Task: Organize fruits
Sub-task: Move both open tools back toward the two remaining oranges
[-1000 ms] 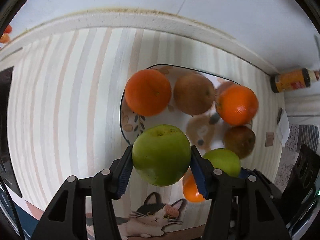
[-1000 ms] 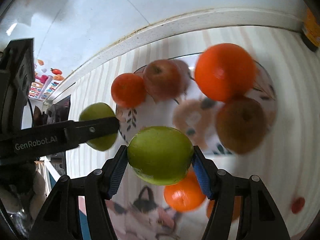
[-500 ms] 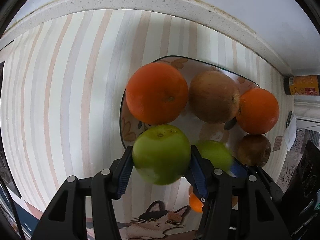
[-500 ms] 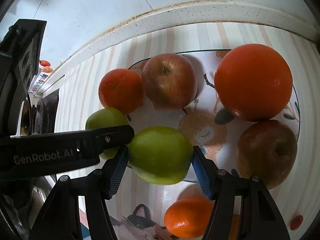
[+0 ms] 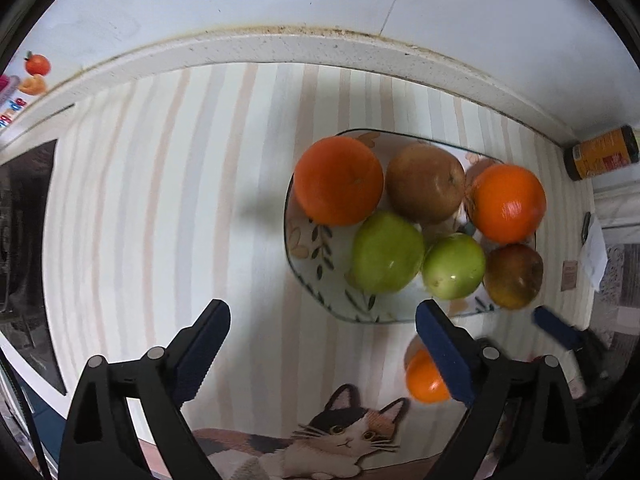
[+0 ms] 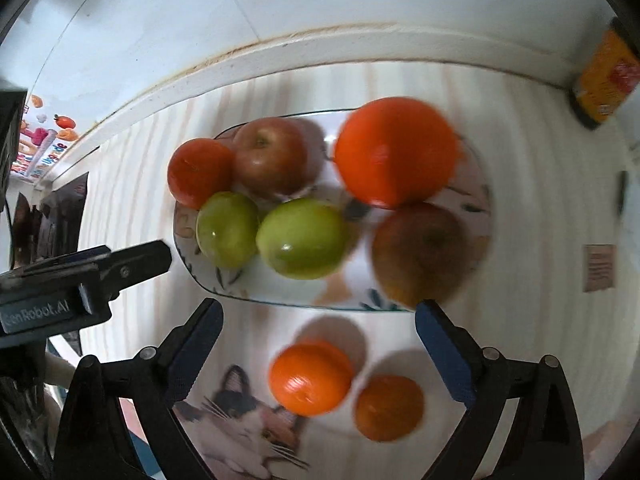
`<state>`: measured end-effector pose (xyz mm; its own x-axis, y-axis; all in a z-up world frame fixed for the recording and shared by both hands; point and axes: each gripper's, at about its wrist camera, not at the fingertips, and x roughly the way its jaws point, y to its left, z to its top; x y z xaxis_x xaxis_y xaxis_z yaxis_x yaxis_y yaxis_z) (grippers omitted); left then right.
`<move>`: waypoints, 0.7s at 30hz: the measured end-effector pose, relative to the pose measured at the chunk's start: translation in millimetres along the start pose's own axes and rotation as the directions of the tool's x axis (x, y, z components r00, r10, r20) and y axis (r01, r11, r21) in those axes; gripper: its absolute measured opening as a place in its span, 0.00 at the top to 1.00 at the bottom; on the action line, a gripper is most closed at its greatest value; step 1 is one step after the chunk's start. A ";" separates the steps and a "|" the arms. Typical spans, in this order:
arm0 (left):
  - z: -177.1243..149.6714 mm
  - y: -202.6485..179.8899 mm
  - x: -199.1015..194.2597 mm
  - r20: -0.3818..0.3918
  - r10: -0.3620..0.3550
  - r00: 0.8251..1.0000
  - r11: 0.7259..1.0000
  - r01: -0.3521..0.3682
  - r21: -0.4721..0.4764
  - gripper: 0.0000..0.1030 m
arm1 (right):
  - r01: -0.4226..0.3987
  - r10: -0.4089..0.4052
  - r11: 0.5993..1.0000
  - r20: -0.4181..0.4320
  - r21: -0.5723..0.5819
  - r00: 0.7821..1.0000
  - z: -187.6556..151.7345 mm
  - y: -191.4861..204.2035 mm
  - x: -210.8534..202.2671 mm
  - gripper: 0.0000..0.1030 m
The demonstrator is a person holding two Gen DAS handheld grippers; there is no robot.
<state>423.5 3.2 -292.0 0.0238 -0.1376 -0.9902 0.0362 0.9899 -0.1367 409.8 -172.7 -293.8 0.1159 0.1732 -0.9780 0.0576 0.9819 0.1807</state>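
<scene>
A patterned plate (image 5: 304, 256) (image 6: 280, 300) on the striped cloth holds two green apples (image 5: 387, 252) (image 5: 454, 266), two oranges (image 5: 338, 180) (image 5: 506, 202) and two brownish-red apples (image 5: 426, 182) (image 5: 514, 276). In the right wrist view the green apples (image 6: 228, 230) (image 6: 302, 238) lie side by side at the plate's front. Two small oranges (image 6: 310, 378) (image 6: 388, 408) lie on the cloth in front of the plate. My left gripper (image 5: 322, 348) is open and empty, short of the plate's left front. My right gripper (image 6: 316, 346) is open and empty above the small oranges.
A raised white ledge (image 5: 280, 50) and wall bound the far side. A yellow-labelled bottle (image 5: 602, 152) (image 6: 604, 80) lies at the far right. A cat picture (image 5: 340, 436) marks the cloth's near edge. A dark object (image 5: 24, 220) stands at the left.
Both grippers have opened and let go of their green apples, which now rest on the plate. Both grippers have drawn back toward the near edge.
</scene>
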 end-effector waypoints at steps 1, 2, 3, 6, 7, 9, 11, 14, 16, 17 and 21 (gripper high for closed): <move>-4.5 -0.7 -2.7 0.012 0.010 1.000 1.000 -0.010 0.005 0.08 | 0.006 -0.006 1.000 0.012 -0.002 1.000 -3.4 -2.7 -7.1 0.04; -9.0 -1.7 -5.8 0.026 0.021 0.999 1.000 -0.021 0.009 0.08 | 0.025 -0.025 1.000 0.027 -0.008 0.999 -6.0 -4.2 -14.0 0.04; -12.9 1.2 -11.1 0.040 0.028 0.999 0.999 -0.029 0.015 0.08 | 0.048 -0.047 0.999 0.045 -0.019 0.998 -9.2 -5.2 -22.3 0.04; -29.9 -0.7 -24.4 0.095 0.071 0.993 0.997 -0.074 0.027 0.08 | 0.100 -0.096 0.994 0.096 -0.036 0.991 -17.0 -8.4 -45.5 0.04; -36.8 -2.1 -29.9 0.118 0.087 0.989 0.995 -0.091 0.028 0.08 | 0.115 -0.110 0.993 0.112 -0.039 0.988 -18.7 -8.1 -52.4 0.04; -49.3 -4.6 -39.7 0.156 0.107 0.982 0.993 -0.112 0.027 0.08 | 0.138 -0.131 0.990 0.135 -0.042 0.982 -22.3 -7.5 -64.8 0.04; -62.5 -7.9 -51.5 0.194 0.123 0.973 0.991 -0.131 0.031 0.08 | 0.155 -0.146 0.987 0.162 -0.042 0.976 -30.3 -7.6 -78.4 0.04; -82.3 -14.8 -73.2 0.263 0.142 0.954 0.987 -0.156 0.032 0.08 | 0.167 -0.157 0.985 0.196 -0.038 0.968 -43.1 -6.6 -97.3 0.04; -92.6 -19.8 -85.3 0.300 0.147 0.942 0.986 -0.164 0.034 0.08 | 0.171 -0.158 0.984 0.220 -0.041 0.962 -53.1 -4.5 -109.1 0.04; -96.9 -21.1 -90.5 0.314 0.145 0.938 0.986 -0.164 0.034 0.08 | 0.170 -0.157 0.985 0.229 -0.041 0.961 -57.4 -3.9 -114.1 0.04; -113.5 -26.5 -112.1 0.364 0.137 0.921 0.987 -0.159 0.029 0.08 | 0.156 -0.139 0.987 0.263 -0.047 0.955 -76.1 -0.7 -135.7 0.04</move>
<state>306.5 -3.9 -180.6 0.3909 -0.0026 -0.9205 0.0612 0.9979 0.0231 318.6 -191.0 -169.1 0.3637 0.0087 -0.9315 0.0288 0.9994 0.0206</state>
